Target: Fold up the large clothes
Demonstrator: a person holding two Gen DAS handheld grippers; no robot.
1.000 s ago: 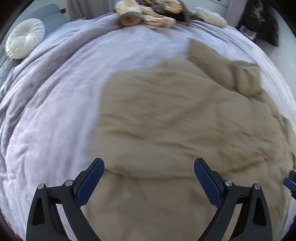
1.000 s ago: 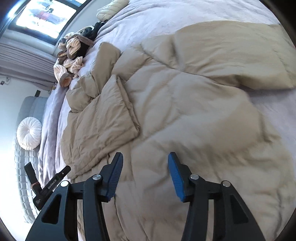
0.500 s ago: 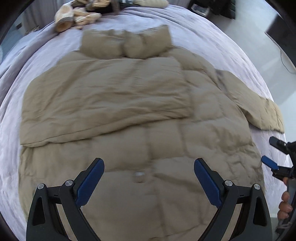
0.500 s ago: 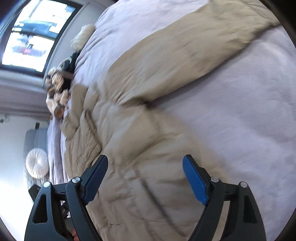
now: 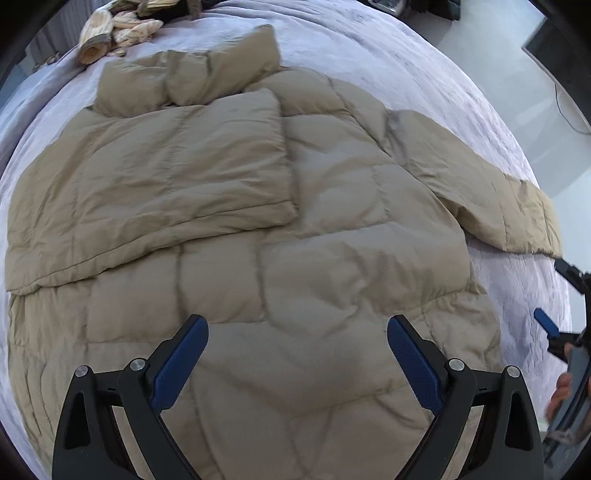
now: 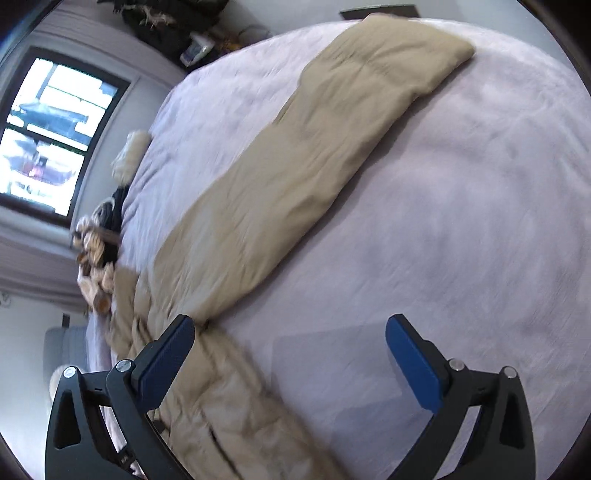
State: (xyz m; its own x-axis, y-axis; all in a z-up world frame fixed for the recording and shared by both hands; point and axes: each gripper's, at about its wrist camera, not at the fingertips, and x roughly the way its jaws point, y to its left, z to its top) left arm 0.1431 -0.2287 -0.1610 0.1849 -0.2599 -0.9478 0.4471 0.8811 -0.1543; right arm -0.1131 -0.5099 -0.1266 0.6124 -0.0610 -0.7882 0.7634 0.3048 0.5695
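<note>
Tan quilted puffer jacket (image 5: pixel 258 229) lies spread flat across a bed covered in a pale lilac bedspread (image 5: pixel 424 74). In the left wrist view, one sleeve is folded over the jacket's chest, the other sleeve (image 5: pixel 491 192) stretches out onto the bedspread. Beyond the jacket's collar sits a heap of cream knitted clothes (image 5: pixel 118 29). The left gripper (image 5: pixel 297 350) hangs above the jacket's hem, jaws released and empty.

In the right wrist view, the outstretched sleeve (image 6: pixel 295 166) crosses the bedspread (image 6: pixel 461 221) away from the jacket. A bright window (image 6: pixel 48 136) stands past the bed. The right gripper (image 6: pixel 290 350) hovers beside the jacket's edge, jaws spread wide, holding nothing.
</note>
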